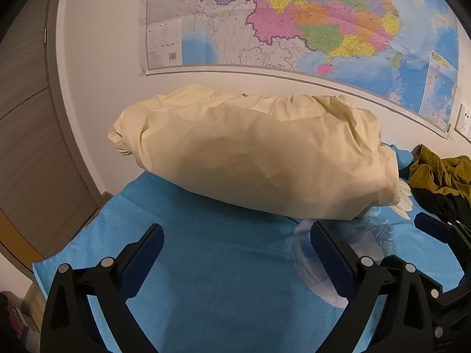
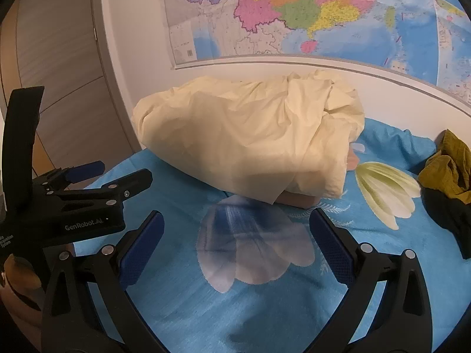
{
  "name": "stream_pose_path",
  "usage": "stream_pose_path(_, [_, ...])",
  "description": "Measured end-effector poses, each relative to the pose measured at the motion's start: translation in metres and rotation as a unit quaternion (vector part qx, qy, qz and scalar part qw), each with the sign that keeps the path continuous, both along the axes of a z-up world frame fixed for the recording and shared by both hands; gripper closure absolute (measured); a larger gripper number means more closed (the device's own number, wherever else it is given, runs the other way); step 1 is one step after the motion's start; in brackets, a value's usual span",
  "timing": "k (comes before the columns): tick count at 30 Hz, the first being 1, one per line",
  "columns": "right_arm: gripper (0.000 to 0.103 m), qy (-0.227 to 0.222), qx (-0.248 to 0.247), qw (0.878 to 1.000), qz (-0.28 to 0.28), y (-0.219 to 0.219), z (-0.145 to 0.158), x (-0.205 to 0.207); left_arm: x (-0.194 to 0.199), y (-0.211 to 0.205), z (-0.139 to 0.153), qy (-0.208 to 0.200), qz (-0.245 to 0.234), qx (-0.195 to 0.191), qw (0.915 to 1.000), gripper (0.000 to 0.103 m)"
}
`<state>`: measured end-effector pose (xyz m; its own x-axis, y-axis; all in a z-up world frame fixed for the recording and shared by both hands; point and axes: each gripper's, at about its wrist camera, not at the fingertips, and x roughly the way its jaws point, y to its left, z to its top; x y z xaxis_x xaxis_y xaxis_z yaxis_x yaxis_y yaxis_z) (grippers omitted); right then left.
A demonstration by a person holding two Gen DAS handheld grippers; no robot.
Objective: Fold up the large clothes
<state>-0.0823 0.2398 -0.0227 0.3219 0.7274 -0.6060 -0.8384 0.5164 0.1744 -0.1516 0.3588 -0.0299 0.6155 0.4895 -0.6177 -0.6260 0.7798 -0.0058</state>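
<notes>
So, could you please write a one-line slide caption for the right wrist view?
Open right tool over a blue bedspread, facing a cream bundle; left tool alongside, map behind.

A mustard-olive garment [image 2: 447, 167] lay crumpled in a heap over a dark garment [image 2: 450, 217] at the bed's far right edge, both unfolded and touching

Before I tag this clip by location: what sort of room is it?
Probably a bedroom at home. A blue flower-print bedspread covers a bed-like surface against the wall, with a cream pillow-like bundle on it, a large wall map above and a wooden door alongside.
</notes>
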Motion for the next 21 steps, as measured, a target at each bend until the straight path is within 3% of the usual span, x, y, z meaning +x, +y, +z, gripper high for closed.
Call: stream_pose_path(21, [0.006, 0.001, 0.002, 1.000, 0.001, -0.0041, -0.0002, -0.0085, -0.0081, -0.0048, 0.0012, -0.003, -0.001, 0.005, 1.0000, 0.007])
